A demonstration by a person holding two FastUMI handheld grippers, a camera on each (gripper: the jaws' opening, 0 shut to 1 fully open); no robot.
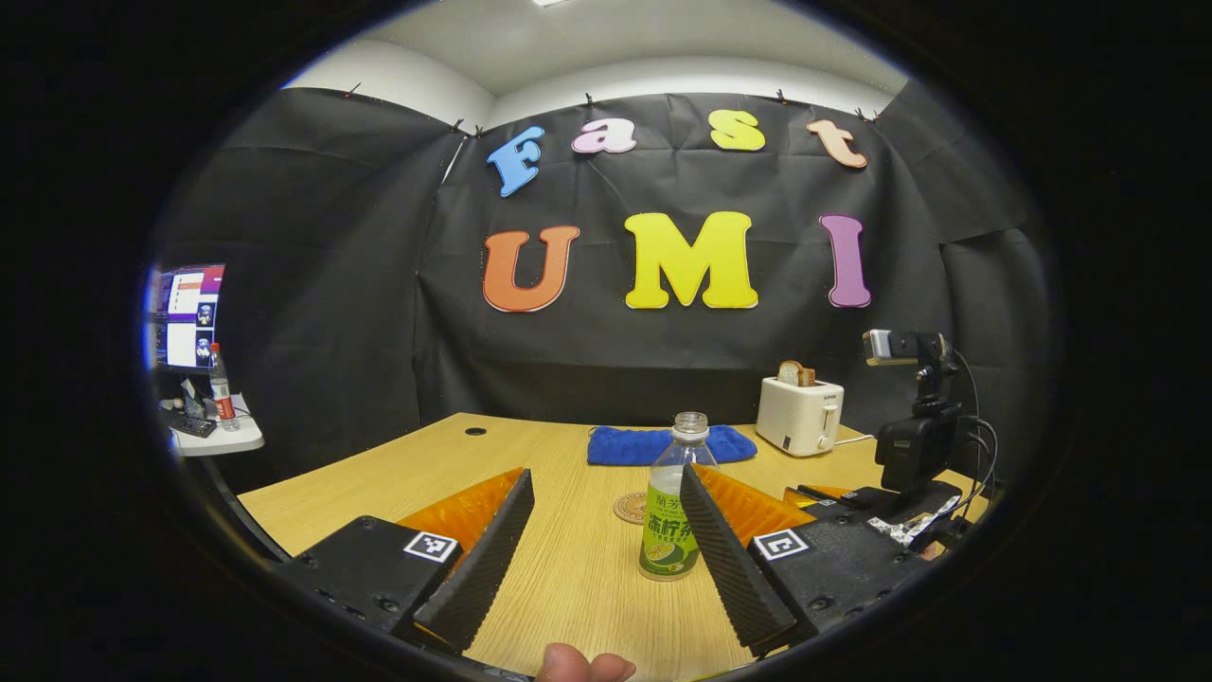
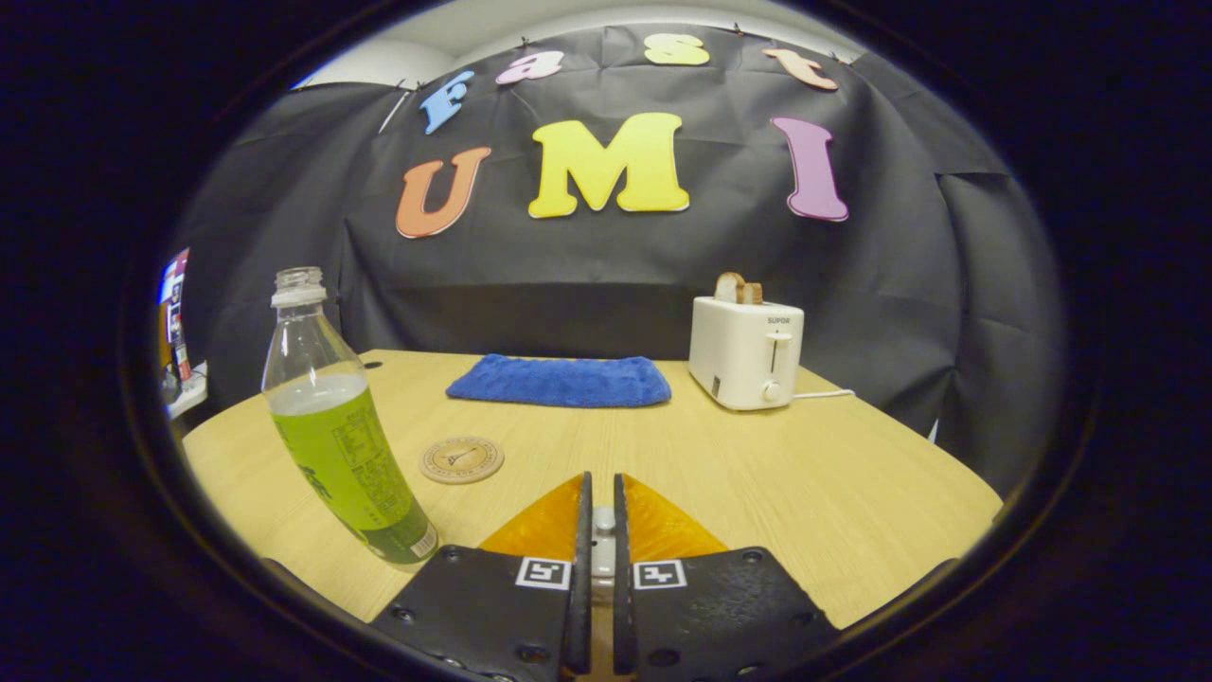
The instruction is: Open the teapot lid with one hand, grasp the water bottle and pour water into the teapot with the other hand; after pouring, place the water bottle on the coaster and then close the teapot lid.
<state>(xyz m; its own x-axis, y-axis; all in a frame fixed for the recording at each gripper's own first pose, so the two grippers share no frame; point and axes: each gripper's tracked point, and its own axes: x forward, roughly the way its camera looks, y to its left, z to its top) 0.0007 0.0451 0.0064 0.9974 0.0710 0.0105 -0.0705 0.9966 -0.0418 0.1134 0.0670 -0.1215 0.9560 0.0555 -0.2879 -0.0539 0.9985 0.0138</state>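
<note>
A pale wood-grain table (image 2: 814, 493) stands before black cloth walls. In the left gripper view the left gripper (image 1: 606, 516) gapes wide, ribbed fingers apart; the uncapped water bottle (image 1: 670, 502) stands between them, its right side hidden behind the right finger. The right gripper (image 2: 597, 511) is nearly closed, holding nothing. Beyond lie a round coaster (image 2: 461, 459), a blue towel (image 2: 561, 381) and a white toaster (image 2: 745, 351).

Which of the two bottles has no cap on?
The green-labelled water bottle on the wooden table, standing between the left gripper's open fingers, has no cap. The red-labelled bottle on the far side table is capped.
</note>
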